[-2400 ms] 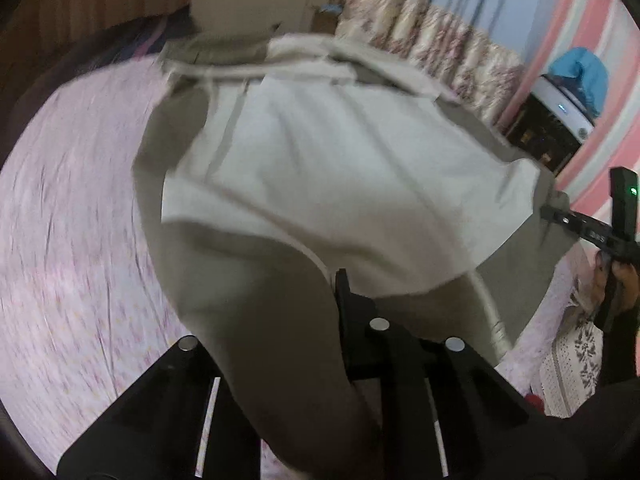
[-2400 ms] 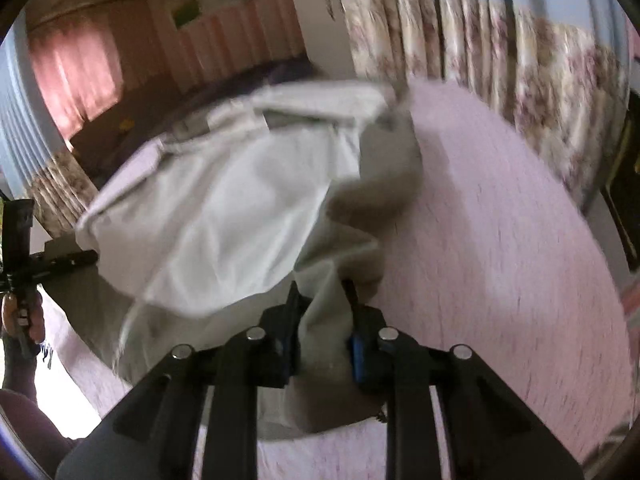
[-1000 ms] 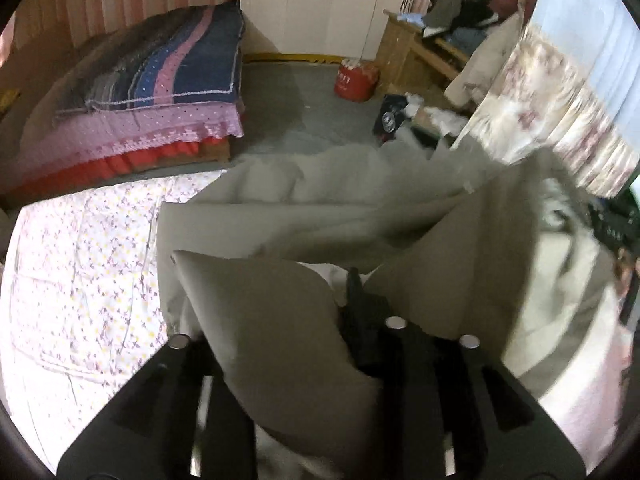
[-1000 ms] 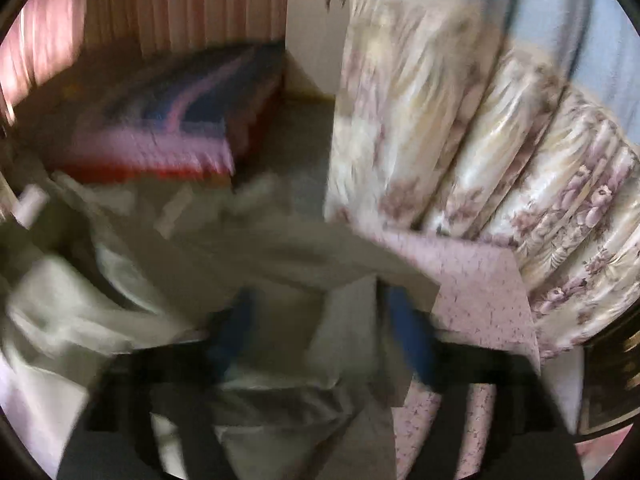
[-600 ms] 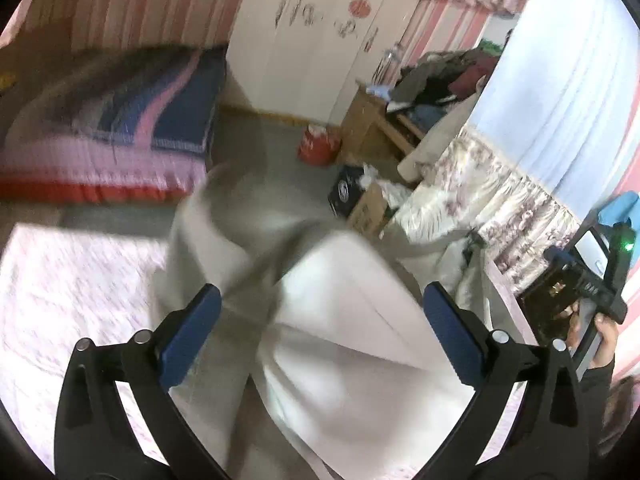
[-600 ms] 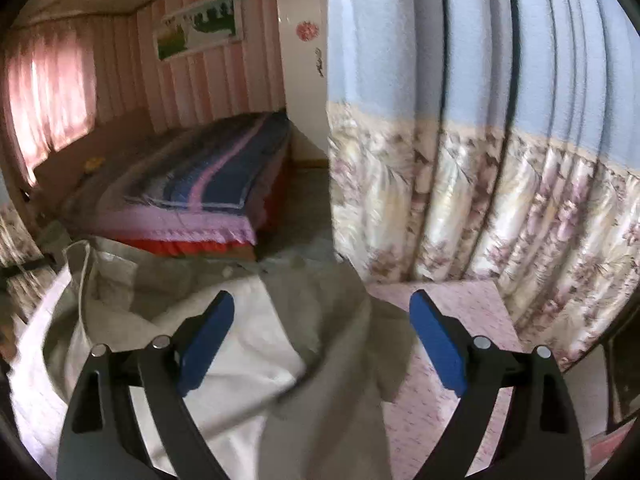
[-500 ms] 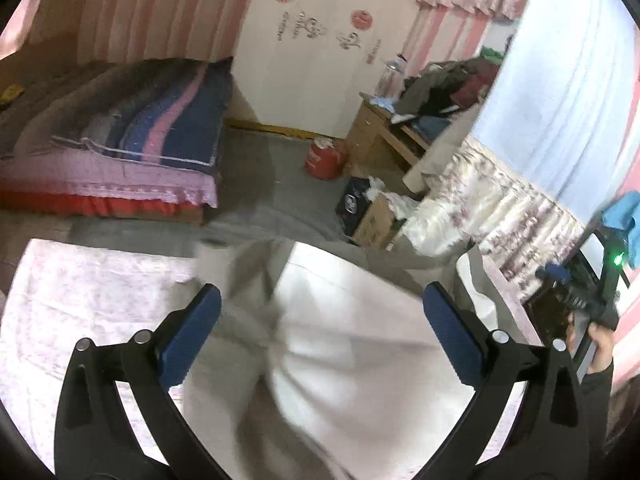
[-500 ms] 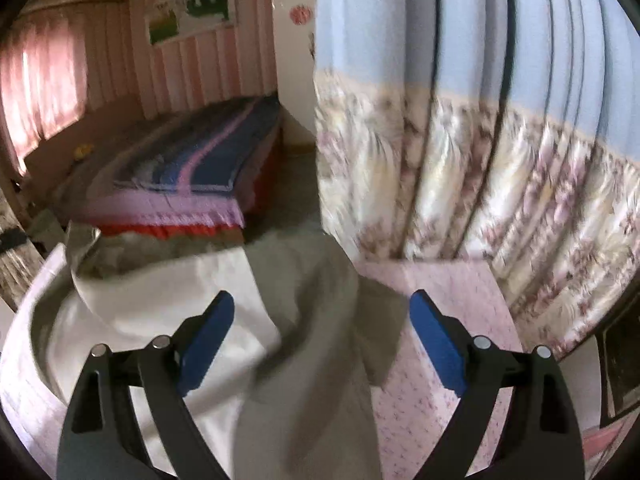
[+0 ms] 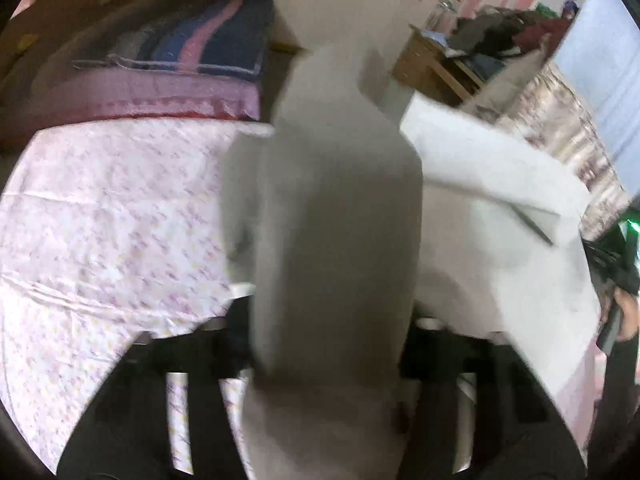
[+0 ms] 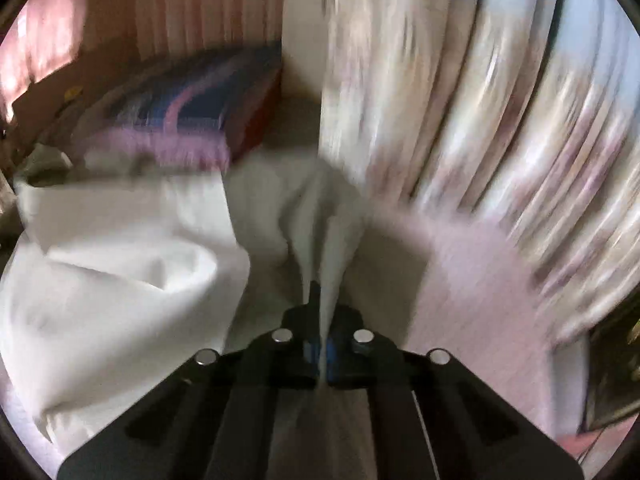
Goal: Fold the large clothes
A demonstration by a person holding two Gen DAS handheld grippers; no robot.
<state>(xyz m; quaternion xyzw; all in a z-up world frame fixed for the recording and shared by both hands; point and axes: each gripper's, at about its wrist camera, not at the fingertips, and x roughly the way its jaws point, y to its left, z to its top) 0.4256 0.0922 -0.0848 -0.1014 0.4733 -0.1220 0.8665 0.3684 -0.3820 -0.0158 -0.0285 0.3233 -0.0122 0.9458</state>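
A large grey-beige garment with a white lining lies bunched on the pink floral bedsheet. My left gripper has a thick fold of the garment rising between its jaws; they are closing and both fingers press against the cloth. In the right wrist view, my right gripper is shut, pinching a thin ridge of the same garment between its blue pads. The picture is blurred by motion. At the right edge of the left wrist view, a hand holds the other gripper's handle.
A second bed with a striped blanket stands beyond a strip of floor. A wooden table piled with clothes is at the back right. A flowered curtain hangs along the bed's right side. Bare bedsheet lies right of the garment.
Half a second ago both grippers stood wide open above the garment. Now both have come down and closed on folds of it.
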